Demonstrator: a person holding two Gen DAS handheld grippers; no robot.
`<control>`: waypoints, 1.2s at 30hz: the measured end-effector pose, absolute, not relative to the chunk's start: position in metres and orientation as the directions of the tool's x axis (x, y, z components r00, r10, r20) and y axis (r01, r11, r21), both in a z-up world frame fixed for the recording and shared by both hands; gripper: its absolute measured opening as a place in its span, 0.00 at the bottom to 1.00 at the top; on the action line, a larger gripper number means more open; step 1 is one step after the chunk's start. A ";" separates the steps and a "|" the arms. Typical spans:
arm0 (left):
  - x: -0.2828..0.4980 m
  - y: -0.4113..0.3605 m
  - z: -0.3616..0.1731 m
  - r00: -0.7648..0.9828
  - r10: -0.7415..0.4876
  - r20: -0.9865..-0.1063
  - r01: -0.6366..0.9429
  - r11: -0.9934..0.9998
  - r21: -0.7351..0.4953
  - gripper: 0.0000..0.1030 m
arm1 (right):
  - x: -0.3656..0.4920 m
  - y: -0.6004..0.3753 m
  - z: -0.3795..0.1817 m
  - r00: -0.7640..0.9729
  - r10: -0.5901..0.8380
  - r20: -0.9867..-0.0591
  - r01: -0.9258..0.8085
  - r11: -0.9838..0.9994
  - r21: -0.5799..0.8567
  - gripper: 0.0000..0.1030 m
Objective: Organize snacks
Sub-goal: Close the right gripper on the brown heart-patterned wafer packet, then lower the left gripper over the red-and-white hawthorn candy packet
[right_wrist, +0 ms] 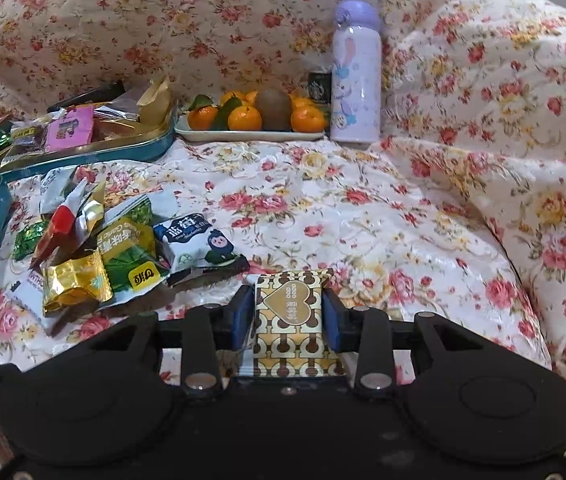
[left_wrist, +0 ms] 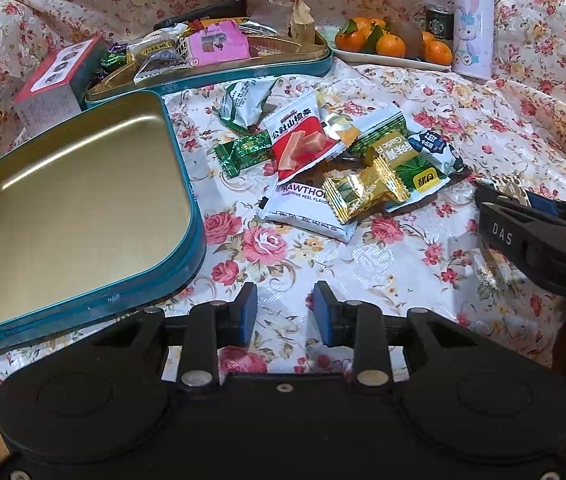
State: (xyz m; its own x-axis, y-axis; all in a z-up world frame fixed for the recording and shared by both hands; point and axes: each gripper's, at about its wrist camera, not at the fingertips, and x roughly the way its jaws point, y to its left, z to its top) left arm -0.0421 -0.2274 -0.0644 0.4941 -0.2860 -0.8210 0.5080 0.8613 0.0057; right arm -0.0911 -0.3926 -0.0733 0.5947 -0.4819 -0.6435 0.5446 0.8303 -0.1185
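Already the right hand-held gripper (right_wrist: 288,312) pinched a gold packet (right_wrist: 289,320) just right of the snack pile (left_wrist: 335,160), while the left hand-held gripper (left_wrist: 285,312) hung part open and empty; that slick wrapper could slip out before reaching the tin (left_wrist: 187,80).

Floral cloth (right_wrist: 363,208) over everything

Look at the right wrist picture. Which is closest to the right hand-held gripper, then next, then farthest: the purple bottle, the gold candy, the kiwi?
1. Gold candy: just left of the right hand-held gripper.
2. Kiwi: farther back, on the fruit plate.
3. Purple bottle: right of the plate, hardly farther, nearly a tie.
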 end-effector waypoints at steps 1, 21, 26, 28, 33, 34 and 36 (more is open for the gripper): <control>-0.042 -0.228 -0.064 0.493 -0.285 -0.822 0.508 0.862 0.006 0.40 | -0.092 -0.392 -0.073 0.599 -0.480 -0.640 0.538 0.834 -0.122 0.34; -0.033 -0.231 -0.062 0.454 -0.268 -0.849 0.488 0.873 -0.015 0.40 | -0.047 -0.438 -0.082 0.656 -0.471 -0.590 0.499 0.857 -0.128 0.34; -0.023 -0.228 -0.056 0.401 -0.310 -0.862 0.481 0.872 -0.090 0.40 | -0.054 -0.453 -0.083 0.690 -0.415 -0.593 0.514 0.858 -0.003 0.34; -0.020 -0.229 -0.051 0.406 -0.322 -0.855 0.475 0.874 -0.104 0.40 | -0.053 -0.451 -0.084 0.686 -0.422 -0.593 0.514 0.858 -0.015 0.34; -0.011 -0.238 -0.031 0.457 -0.341 -0.821 0.489 0.868 -0.088 0.40 | -0.052 -0.451 -0.084 0.686 -0.422 -0.593 0.516 0.856 -0.012 0.34; -0.008 -0.240 -0.028 0.463 -0.344 -0.817 0.489 0.868 -0.089 0.40 | -0.053 -0.451 -0.084 0.686 -0.422 -0.593 0.517 0.856 -0.011 0.34; 0.003 -0.244 -0.022 0.469 -0.358 -0.808 0.484 0.869 -0.104 0.40 | -0.053 -0.451 -0.084 0.686 -0.422 -0.592 0.518 0.855 -0.010 0.34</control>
